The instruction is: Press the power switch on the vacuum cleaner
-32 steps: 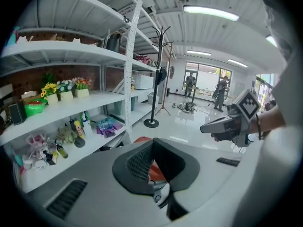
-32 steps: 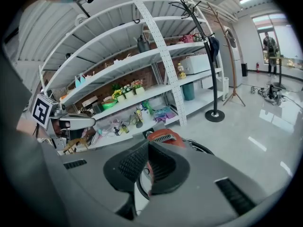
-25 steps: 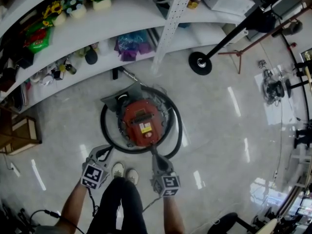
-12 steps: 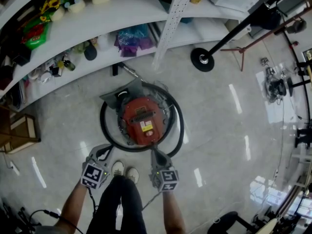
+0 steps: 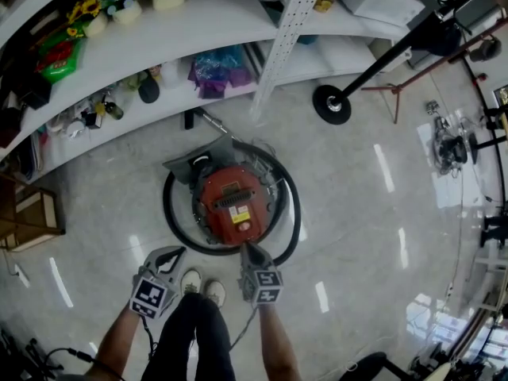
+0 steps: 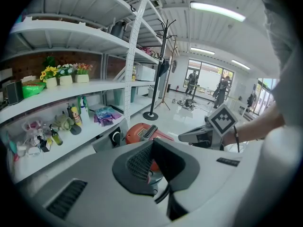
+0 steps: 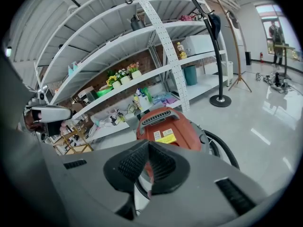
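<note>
A round red vacuum cleaner [image 5: 232,201] stands on the floor with its black hose [image 5: 290,213] coiled around it. A black handle and a yellow label are on its top [image 7: 165,129]; I cannot pick out the switch. My right gripper [image 5: 244,247] is shut and empty, its tip just at the vacuum's near rim. In its own view the right gripper [image 7: 147,142] points at the red body. My left gripper [image 5: 176,251] is shut and empty, and hangs left of the vacuum, apart from it. The left gripper [image 6: 152,141] also faces the vacuum [image 6: 144,132].
White shelves [image 5: 119,50] with potted flowers, bottles and bags run behind the vacuum. A coat stand's round black base [image 5: 329,104] sits to the back right. The person's shoes [image 5: 202,282] are just behind the grippers. A wooden crate [image 5: 32,221] stands at the left.
My right gripper has moved forward, closer to the vacuum's near rim. The left gripper has drifted slightly back. The vacuum has not moved.
</note>
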